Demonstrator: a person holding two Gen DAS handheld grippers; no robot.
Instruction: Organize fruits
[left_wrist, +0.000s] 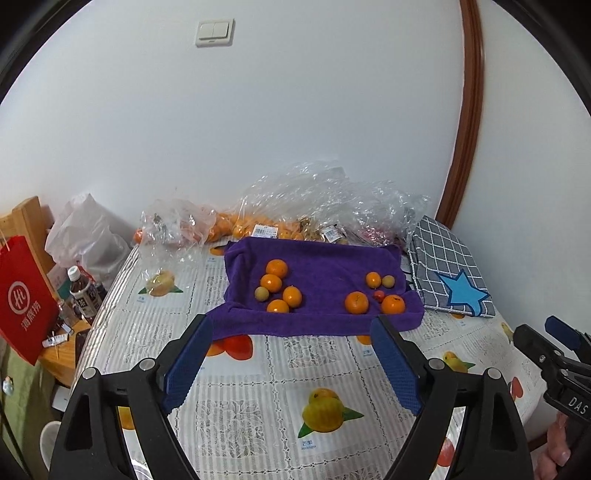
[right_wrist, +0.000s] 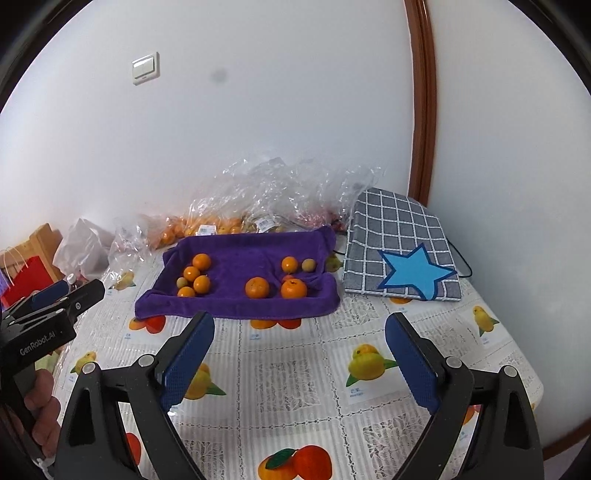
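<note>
A purple towel (left_wrist: 325, 269) (right_wrist: 243, 258) lies on the table and carries two groups of fruit. The left group has several oranges (left_wrist: 271, 283) (right_wrist: 201, 283) and a small yellow-green fruit (left_wrist: 261, 294) (right_wrist: 181, 282). The right group has oranges (left_wrist: 356, 302) (right_wrist: 257, 287), a yellow-green fruit (left_wrist: 388, 281) (right_wrist: 308, 265) and a small red fruit (left_wrist: 379, 294). My left gripper (left_wrist: 291, 325) is open and empty, just short of the towel's near edge. My right gripper (right_wrist: 299, 325) is open and empty, also in front of the towel. Each gripper shows at the edge of the other's view.
Clear plastic bags of fruit (left_wrist: 295, 214) (right_wrist: 258, 206) lie behind the towel against the wall. A grey checked cloth with a blue star (left_wrist: 450, 273) (right_wrist: 399, 251) lies to the right. A red bag (left_wrist: 22, 295) and bottles (left_wrist: 83, 291) stand left of the fruit-print tablecloth (left_wrist: 258, 387) (right_wrist: 295, 369).
</note>
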